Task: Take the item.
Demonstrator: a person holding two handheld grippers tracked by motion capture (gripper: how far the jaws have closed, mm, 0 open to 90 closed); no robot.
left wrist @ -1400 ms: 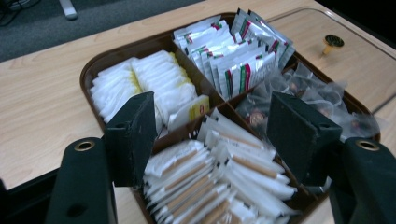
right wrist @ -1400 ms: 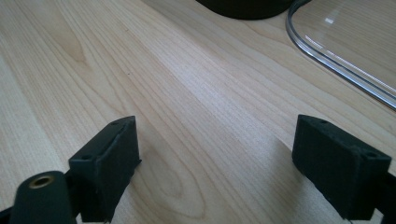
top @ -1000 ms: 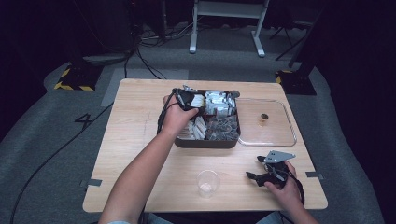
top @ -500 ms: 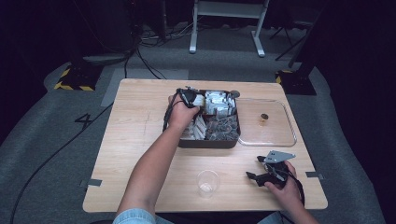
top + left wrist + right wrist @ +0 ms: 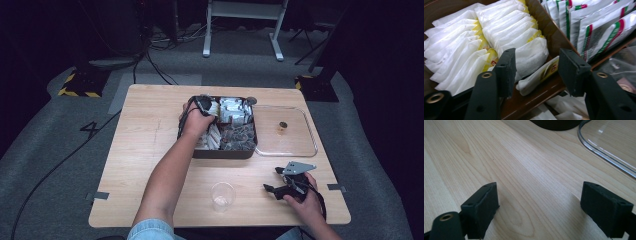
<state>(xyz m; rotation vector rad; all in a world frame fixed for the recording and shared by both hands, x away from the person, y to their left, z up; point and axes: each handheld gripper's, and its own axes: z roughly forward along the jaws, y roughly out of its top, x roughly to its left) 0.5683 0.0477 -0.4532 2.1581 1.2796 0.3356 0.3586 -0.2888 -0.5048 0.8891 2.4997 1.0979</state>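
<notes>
A dark brown compartment box (image 5: 225, 153) sits mid-table with rows of white sachets (image 5: 506, 32) and red-and-green striped packets (image 5: 594, 27). My left gripper (image 5: 204, 104) reaches down into the box's far left compartment. In the left gripper view my left gripper (image 5: 537, 62) has its jaws either side of the front white sachet (image 5: 531, 56) and a tilted one (image 5: 540, 75). The jaws have just been closing; a gap still shows at the right pad. My right gripper (image 5: 272, 180) rests open near the front right of the table, and in its own view my right gripper (image 5: 539, 197) has only bare wood between its jaws.
A clear plastic lid (image 5: 300, 151) lies right of the box with a small brown item (image 5: 283, 126) on it; its rim (image 5: 604, 152) is just ahead of the right gripper. A clear plastic cup (image 5: 222, 196) stands near the front edge.
My left hand has moved forward and down into the box's far left compartment. The right hand and gripper have stayed where they were.
</notes>
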